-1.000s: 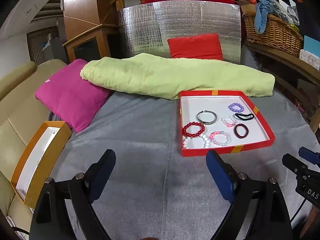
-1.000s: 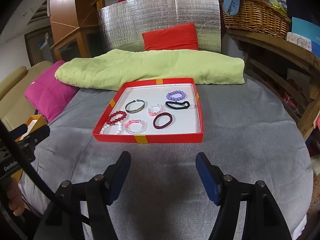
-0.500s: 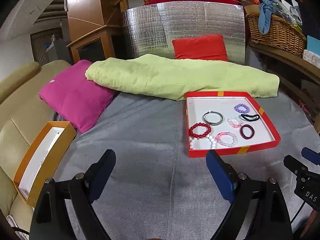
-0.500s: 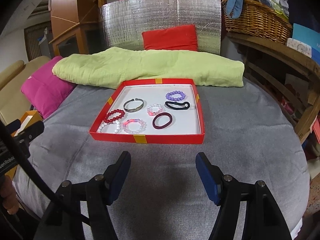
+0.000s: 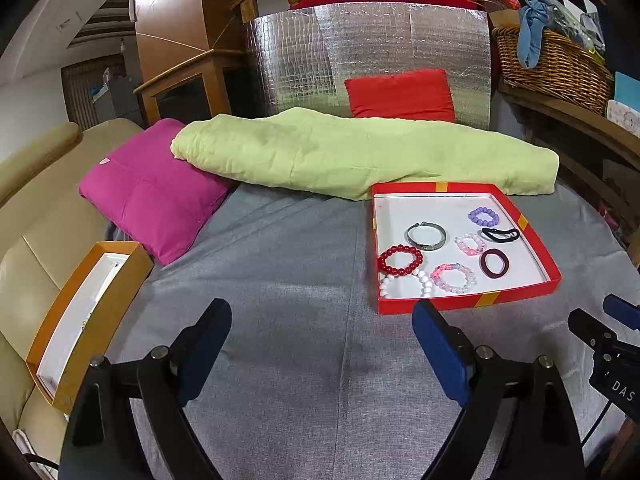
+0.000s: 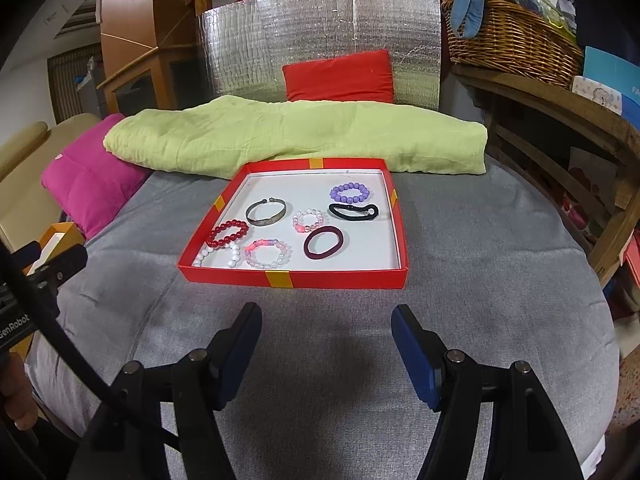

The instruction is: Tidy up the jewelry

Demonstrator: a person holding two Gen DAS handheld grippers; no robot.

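A red tray (image 5: 464, 305) (image 6: 294, 279) sits on the grey cloth and holds several bracelets and hair ties: a red bead bracelet (image 6: 227, 233), a silver bangle (image 6: 266, 212), a purple bead bracelet (image 6: 349, 193) and a maroon hair tie (image 6: 323, 242). An orange box (image 5: 86, 340) with a white lining lies at the left on the sofa. My left gripper (image 5: 322, 334) is open and empty, short of the tray's near left corner. My right gripper (image 6: 326, 338) is open and empty, just in front of the tray.
A green folded blanket (image 5: 360, 152), a pink cushion (image 5: 152, 196) and a red cushion (image 5: 400, 94) lie behind the tray. A wicker basket (image 6: 512, 44) stands on a wooden shelf at the right. A beige sofa (image 5: 36, 216) borders the left.
Both grippers have drifted slightly; the tray sits a little further right in the left wrist view and a little nearer in the right wrist view. Both stay open and empty.
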